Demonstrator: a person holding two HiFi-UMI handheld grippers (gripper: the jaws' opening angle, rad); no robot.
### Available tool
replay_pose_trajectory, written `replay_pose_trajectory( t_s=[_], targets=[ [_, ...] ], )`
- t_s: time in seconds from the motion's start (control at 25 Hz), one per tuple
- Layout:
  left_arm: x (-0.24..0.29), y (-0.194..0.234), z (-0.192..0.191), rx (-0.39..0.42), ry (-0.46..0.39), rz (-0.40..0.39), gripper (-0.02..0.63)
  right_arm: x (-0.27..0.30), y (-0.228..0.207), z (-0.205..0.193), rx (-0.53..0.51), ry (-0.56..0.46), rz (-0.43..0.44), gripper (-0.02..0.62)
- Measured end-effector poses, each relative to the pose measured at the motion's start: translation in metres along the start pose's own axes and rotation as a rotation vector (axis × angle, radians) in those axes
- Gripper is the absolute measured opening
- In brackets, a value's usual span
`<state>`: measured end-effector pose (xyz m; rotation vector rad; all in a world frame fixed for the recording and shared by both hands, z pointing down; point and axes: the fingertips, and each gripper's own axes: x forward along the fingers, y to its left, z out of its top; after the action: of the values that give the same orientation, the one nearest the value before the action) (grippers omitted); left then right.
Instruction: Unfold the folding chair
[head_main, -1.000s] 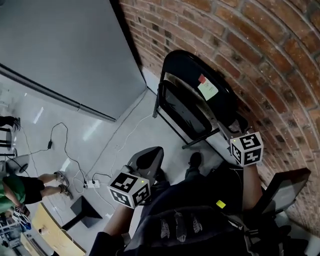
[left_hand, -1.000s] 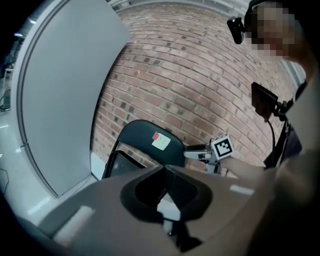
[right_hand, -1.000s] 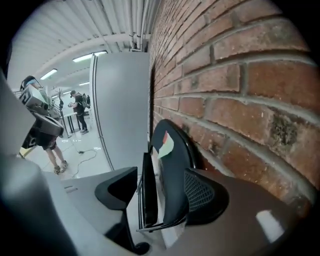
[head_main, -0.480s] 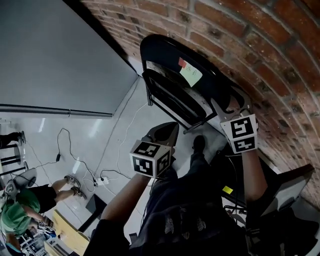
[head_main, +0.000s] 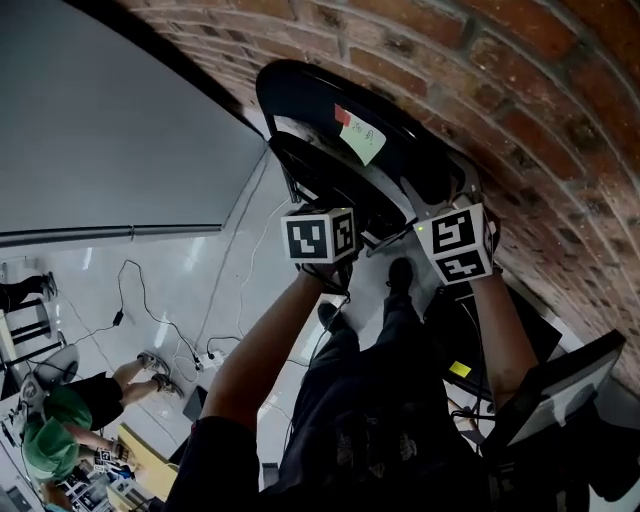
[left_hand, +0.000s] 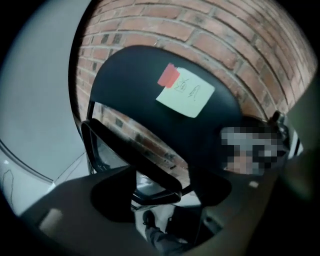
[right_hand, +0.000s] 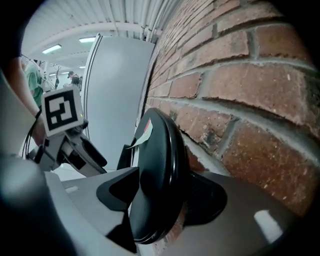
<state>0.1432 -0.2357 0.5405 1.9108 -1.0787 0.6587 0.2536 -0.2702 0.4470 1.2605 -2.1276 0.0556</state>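
The left gripper (left_hand: 161, 194) has swung forward to the folding chair (head_main: 410, 160), its jaws just opening around the rim of its seat (left_hand: 112, 152). The right gripper (right_hand: 162, 196) has slid onto the backrest (right_hand: 157, 150), clasping it.

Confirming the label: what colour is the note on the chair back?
Pale green note; left gripper view.

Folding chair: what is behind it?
A brick wall stands behind the folding chair, showing above it and through the gap under its backrest. The backrest covers the bricks directly behind it, so those cannot be seen.
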Motion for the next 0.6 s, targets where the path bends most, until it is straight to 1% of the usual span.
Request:
replay_pose_trajectory(
  t_s=[0.04, 0.16, 0.28, 0.36, 0.4, 0.48, 0.6],
  targets=[
    [0.009, 0.004, -0.001, -0.029, 0.025, 0.006, 0.35, 0.002, -0.001, -0.002, 0.022, 0.002, 0.005, 0.256],
    [0.035, 0.016, -0.004, -0.095, 0.072, 0.048, 0.382, 0.002, -0.002, -0.003, 0.093, 0.008, 0.027, 0.224],
    [0.056, 0.022, -0.008, -0.1, 0.112, 0.067, 0.409, 0.001, -0.001, -0.002, 0.107, 0.002, 0.041, 0.219],
    [0.069, 0.024, -0.013, -0.099, 0.154, 0.071, 0.457, 0.002, 0.0, -0.001, 0.105, -0.005, 0.053, 0.221],
    [0.075, 0.024, -0.015, -0.11, 0.172, 0.069, 0.469, 0.003, 0.0, -0.002, 0.108, -0.007, 0.058, 0.222],
    [0.086, 0.025, -0.018, -0.133, 0.181, 0.062, 0.478, 0.004, 0.0, -0.003, 0.123, -0.005, 0.061, 0.222],
    [0.099, 0.032, -0.021, -0.139, 0.179, 0.077, 0.479, 0.006, 0.001, -0.005, 0.146, -0.003, 0.06, 0.213]
  ],
)
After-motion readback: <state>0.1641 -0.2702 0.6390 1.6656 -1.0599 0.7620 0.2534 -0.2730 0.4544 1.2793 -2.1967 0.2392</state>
